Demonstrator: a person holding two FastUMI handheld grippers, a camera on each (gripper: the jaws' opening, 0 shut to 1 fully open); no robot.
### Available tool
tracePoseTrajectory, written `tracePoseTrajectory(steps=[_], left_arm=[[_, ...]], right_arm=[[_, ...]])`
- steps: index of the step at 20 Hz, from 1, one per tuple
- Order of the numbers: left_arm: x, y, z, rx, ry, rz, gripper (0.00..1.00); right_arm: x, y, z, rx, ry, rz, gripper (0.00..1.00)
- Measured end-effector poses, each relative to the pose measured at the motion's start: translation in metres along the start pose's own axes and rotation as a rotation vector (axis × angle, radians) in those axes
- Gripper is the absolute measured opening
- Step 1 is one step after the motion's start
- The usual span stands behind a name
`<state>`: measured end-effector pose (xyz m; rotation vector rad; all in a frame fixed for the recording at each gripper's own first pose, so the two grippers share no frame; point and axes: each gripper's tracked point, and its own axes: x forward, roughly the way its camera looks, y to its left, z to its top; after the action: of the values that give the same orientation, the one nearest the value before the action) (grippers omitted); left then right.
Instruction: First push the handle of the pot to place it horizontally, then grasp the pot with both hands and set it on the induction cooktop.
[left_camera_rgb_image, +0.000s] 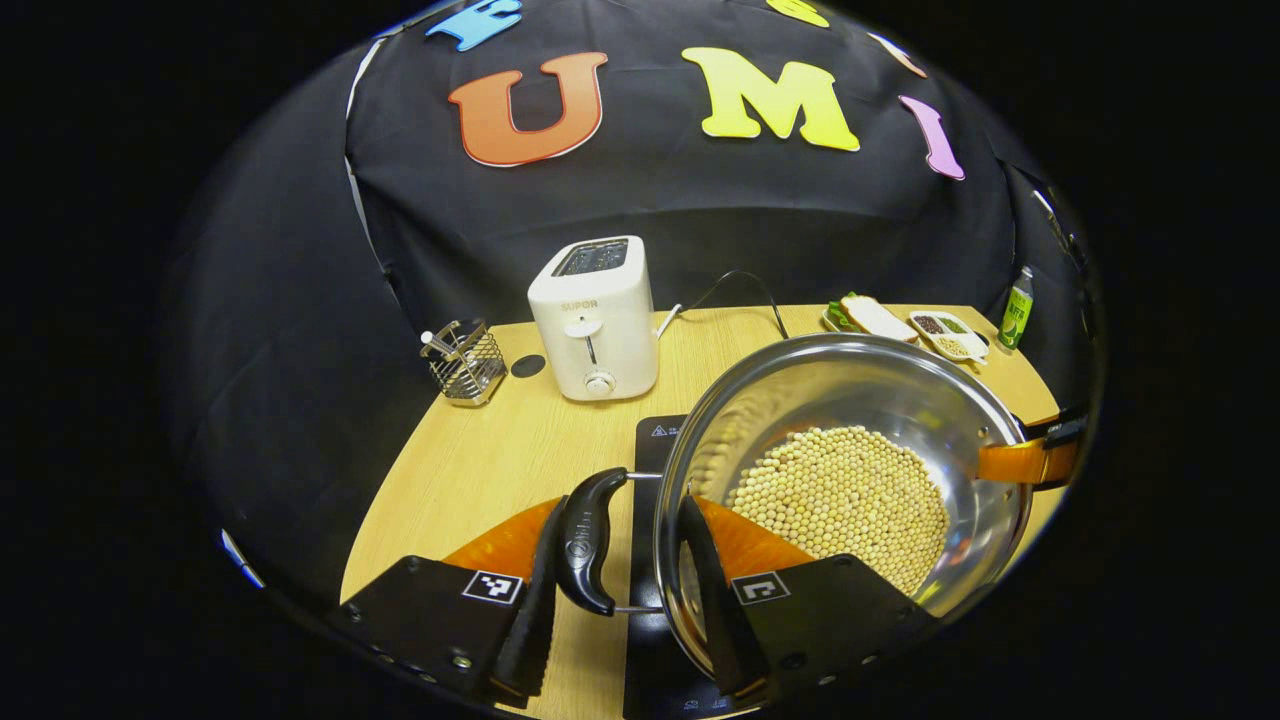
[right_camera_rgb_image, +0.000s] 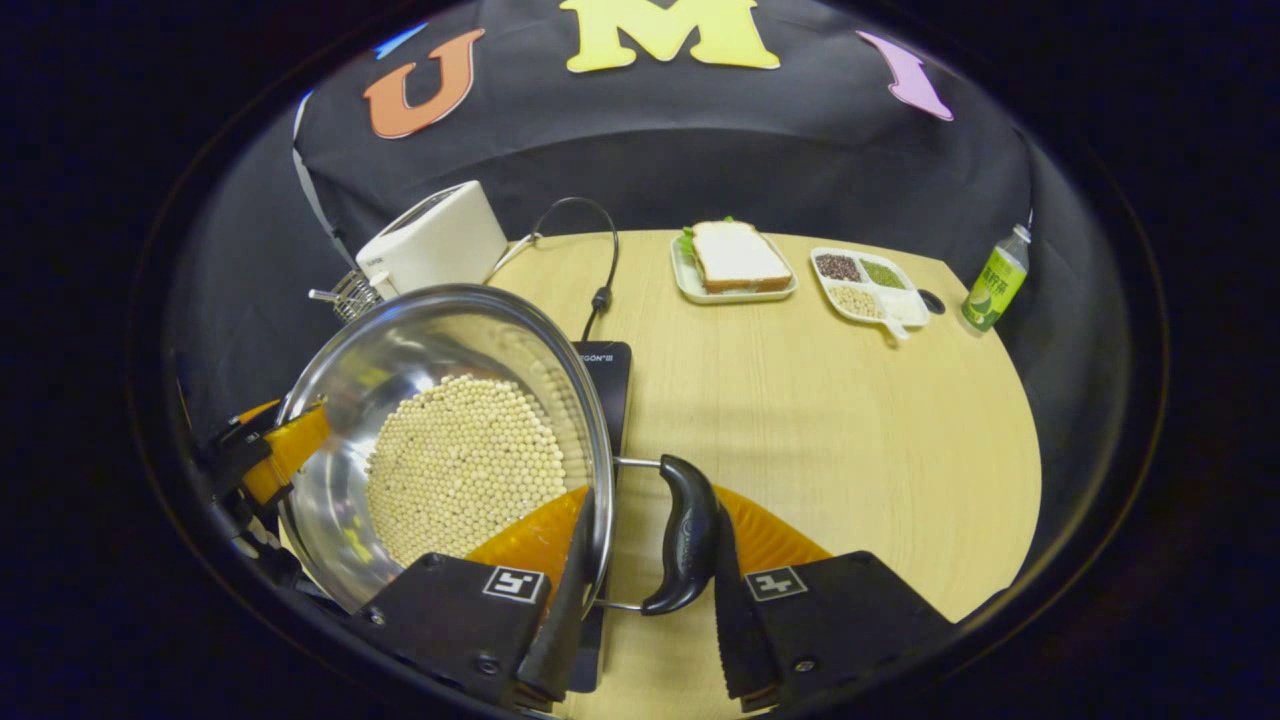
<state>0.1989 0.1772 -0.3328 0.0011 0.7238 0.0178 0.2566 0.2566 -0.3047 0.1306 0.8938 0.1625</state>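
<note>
Opposed close views; shared pot (left_camera_rgb_image: 850, 480)

From my seat both views read bright and evenly lit from overhead, with sharp focus across the middle. The pale wooden tabletop (right_camera_rgb_image: 830, 420) takes a soft glow and carries faint, short shadows under things. I see streaky reflections on the inner wall of the shiny steel pot of pale beans (left_camera_rgb_image: 850, 400), and a small glint on its glossy black side handle (right_camera_rgb_image: 688, 530). The white boxy toaster (left_camera_rgb_image: 596, 318) looks slightly washed out. Fisheye bending curves the table edges, and detail softens and darkens toward the rim
</note>
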Motion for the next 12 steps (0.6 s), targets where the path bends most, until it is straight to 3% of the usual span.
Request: tracePoseTrajectory(steps=[6, 7, 8, 11, 12], left_arm=[[0.015, 0.002, -0.018, -0.019, 0.046, 0.014, 0.61], [0.012, 0.001, -0.014, 0.0, 0.02, 0.017, 0.53], [0.012, 0.0, -0.016, 0.018, 0.025, 0.029, 0.65], [0.012, -0.003, -0.013, 0.039, -0.009, 0.034, 0.66], [0.013, -0.003, -0.012, 0.036, -0.01, 0.033, 0.76]], right_arm=[[0.004, 0.003, 0.002, -0.068, 0.009, -0.036, 0.57], [0.004, 0.002, 0.003, -0.078, 0.006, -0.041, 0.57], [0.003, 0.001, 0.003, -0.06, -0.003, -0.037, 0.59], [0.004, 0.001, 0.002, -0.052, -0.013, -0.048, 0.58], [0.003, 0.0, 0.001, -0.048, -0.016, -0.053, 0.58]])
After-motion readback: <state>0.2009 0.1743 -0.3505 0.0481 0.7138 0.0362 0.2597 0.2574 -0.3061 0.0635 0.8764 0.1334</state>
